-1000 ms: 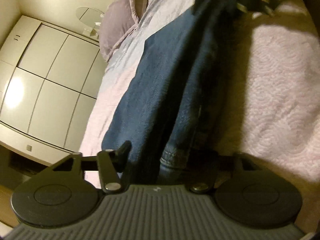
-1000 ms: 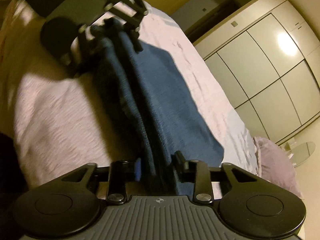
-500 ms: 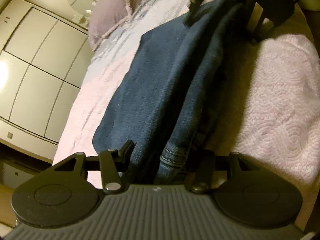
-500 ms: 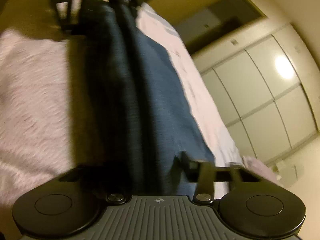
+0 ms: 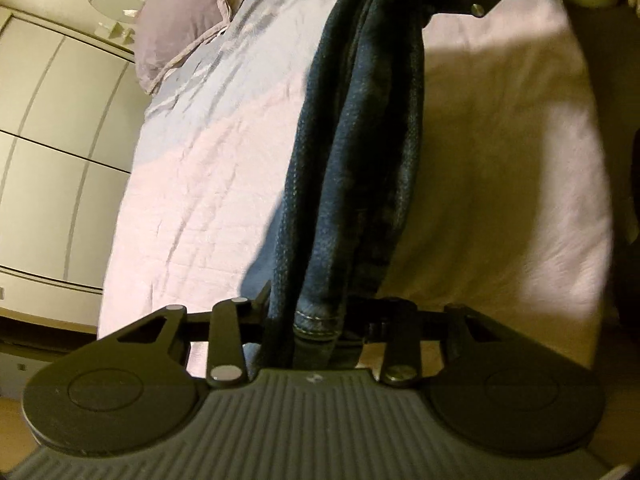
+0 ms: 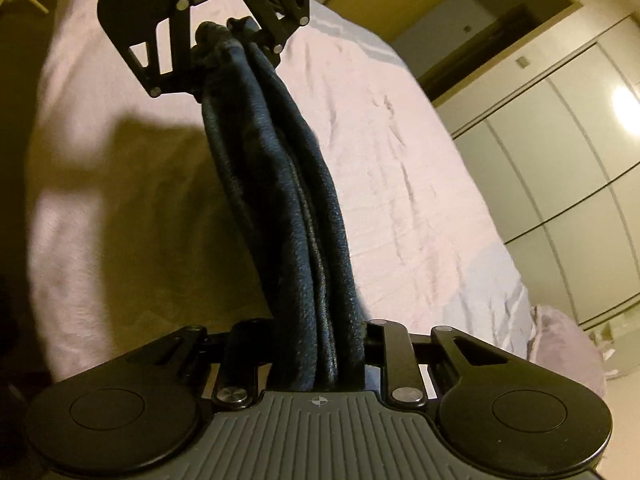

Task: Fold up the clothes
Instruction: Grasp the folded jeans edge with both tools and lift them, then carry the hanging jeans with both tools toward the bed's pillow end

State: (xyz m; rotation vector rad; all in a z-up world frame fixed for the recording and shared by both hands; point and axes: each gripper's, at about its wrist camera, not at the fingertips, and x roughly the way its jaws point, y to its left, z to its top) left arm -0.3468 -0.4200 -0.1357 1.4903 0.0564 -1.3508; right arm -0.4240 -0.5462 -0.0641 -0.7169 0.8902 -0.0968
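1. Both grippers clamp the jeans (image 5: 352, 152): left gripper (image 5: 316, 320) on one end, right gripper (image 6: 318, 344) on the other.
2. Bunched denim stretches between them above the bed (image 6: 400, 152).
3. Fingers' tips are hidden by cloth.

jeans (image 5: 352, 168): dark blue denim | bedspread (image 5: 208, 184): pale pink | pillow (image 5: 180, 28): mauve

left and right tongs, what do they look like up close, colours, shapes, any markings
Both tongs are built alike: the left tongs and right tongs each have a grey ribbed body in the middle, flanked by two round black discs. Flat black link bars with silver rivets run forward to the fingers. A small crosshair mark sits on the ribbed body's front edge. No cables or sleeves show.
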